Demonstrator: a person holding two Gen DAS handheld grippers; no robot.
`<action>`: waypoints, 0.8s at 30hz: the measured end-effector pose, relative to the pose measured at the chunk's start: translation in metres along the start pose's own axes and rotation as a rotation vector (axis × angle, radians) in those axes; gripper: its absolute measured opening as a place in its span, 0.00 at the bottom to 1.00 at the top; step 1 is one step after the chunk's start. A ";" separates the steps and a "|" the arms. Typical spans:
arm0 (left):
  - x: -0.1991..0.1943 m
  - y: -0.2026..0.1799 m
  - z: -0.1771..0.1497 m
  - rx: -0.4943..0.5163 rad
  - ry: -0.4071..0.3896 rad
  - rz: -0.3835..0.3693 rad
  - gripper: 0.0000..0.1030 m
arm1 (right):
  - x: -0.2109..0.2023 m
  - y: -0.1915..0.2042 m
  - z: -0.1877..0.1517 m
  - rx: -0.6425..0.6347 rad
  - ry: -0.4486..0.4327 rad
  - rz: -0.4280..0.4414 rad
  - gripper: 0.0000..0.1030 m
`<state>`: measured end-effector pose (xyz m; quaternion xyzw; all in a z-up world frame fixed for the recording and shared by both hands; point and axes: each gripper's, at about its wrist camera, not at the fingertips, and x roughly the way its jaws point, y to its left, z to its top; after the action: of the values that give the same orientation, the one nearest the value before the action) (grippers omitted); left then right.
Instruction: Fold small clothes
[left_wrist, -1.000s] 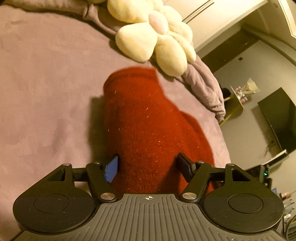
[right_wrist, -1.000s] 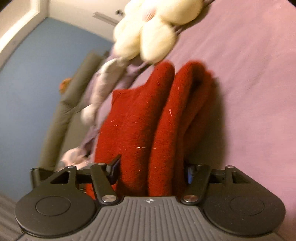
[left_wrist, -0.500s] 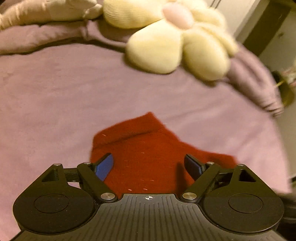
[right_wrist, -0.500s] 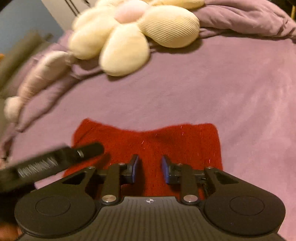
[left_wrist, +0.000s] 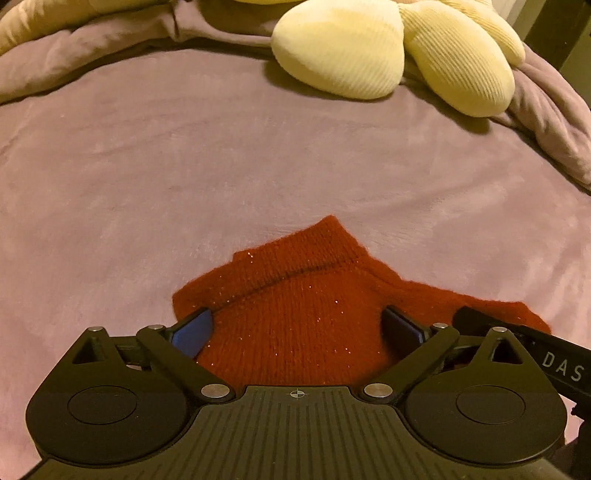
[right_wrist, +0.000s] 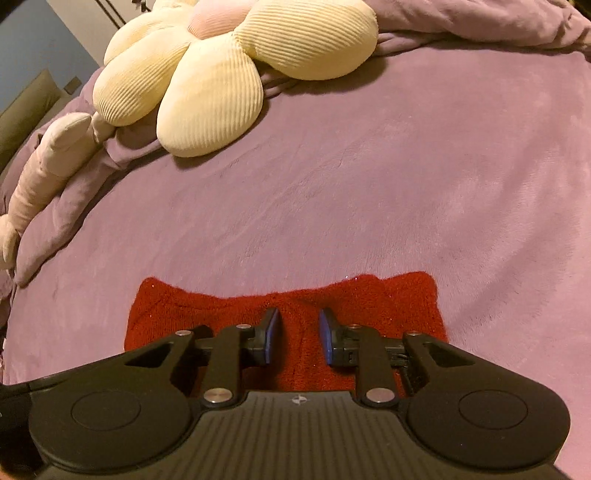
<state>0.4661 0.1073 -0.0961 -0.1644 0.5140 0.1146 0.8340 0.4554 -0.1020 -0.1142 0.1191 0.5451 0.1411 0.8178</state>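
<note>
A red knit garment (left_wrist: 306, 306) lies flat on the purple blanket (left_wrist: 258, 166) that covers the bed, with a cream flower-shaped cushion (right_wrist: 207, 85) well beyond it at the blanket's far edge and a pale plush limb (right_wrist: 51, 162) beside that cushion. My left gripper (left_wrist: 295, 326) hangs over the garment, jaws opening wide, pads clear of the knit. My right gripper (right_wrist: 297, 334) sits above the garment's middle, jaws closing to a narrow gap; I cannot tell whether any fabric is pinched. Both gripper bodies hide the garment's near edge. A blue wall (right_wrist: 33, 44) shows past the cushion.
</note>
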 end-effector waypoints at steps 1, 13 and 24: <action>0.001 0.001 -0.001 -0.003 -0.002 0.001 0.98 | 0.001 0.000 -0.002 -0.003 -0.010 -0.002 0.21; -0.080 0.040 -0.052 -0.053 -0.111 -0.211 0.99 | -0.068 0.002 -0.058 -0.117 -0.229 0.016 0.43; -0.145 0.099 -0.219 -0.378 -0.048 -0.666 0.99 | -0.159 -0.117 -0.214 0.448 -0.168 0.363 0.54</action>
<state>0.1865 0.1095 -0.0727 -0.4706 0.3824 -0.0662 0.7924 0.2106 -0.2600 -0.0996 0.4033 0.4631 0.1507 0.7747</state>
